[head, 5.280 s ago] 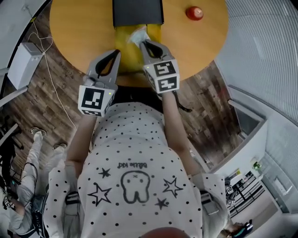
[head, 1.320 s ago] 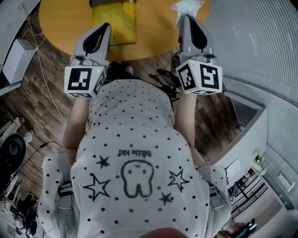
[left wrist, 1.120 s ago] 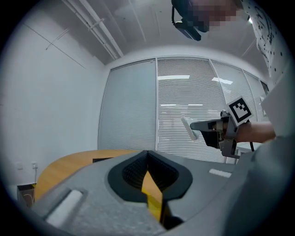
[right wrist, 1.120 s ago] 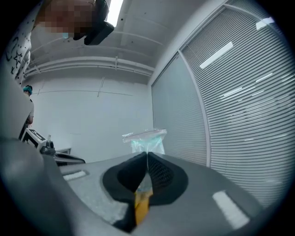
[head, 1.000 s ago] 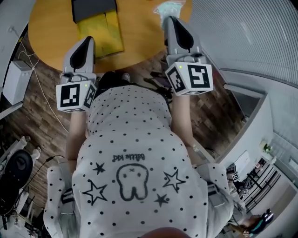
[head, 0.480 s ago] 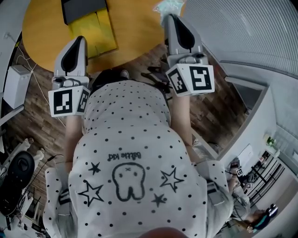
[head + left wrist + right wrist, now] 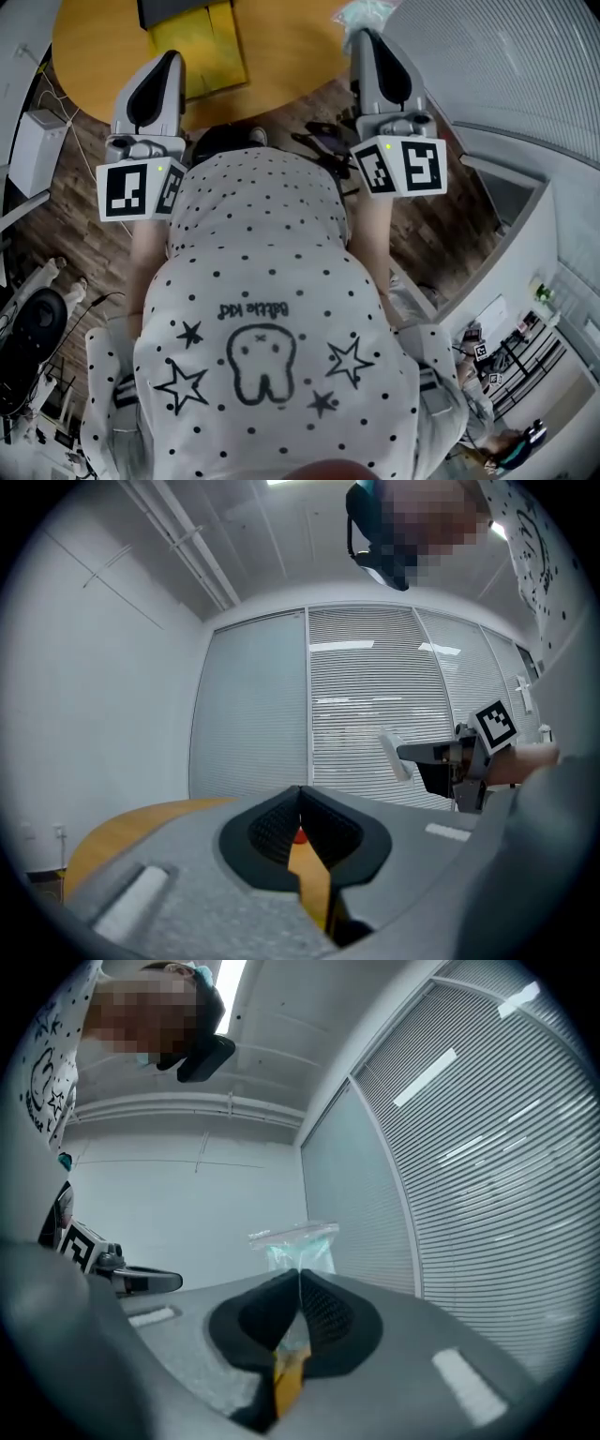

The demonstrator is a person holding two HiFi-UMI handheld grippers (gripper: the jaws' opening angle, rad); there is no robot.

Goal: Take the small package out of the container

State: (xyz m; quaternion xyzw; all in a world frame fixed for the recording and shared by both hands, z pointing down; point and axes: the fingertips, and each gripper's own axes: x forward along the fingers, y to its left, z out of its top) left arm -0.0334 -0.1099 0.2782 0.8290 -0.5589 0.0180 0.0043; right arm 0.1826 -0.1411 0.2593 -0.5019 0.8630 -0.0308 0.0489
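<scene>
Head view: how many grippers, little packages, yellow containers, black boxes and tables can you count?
2 grey two-jaw grippers: left gripper, right gripper
1 small clear plastic package
1 yellow container
1 black box
1 round wooden table
Total: 6

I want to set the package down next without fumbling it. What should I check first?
1. Grip: the right gripper has its jaws shut on the small package, pinching its lower edge: ok.
2. Small package out of the container: ok, it is held well apart from it, near the right edge of the table.
3. Left gripper empty, jaws together: ok.
4. Bare table under the small package: cannot tell; it sits at the head view's top edge.
5. Bag sealed: cannot tell.
</scene>
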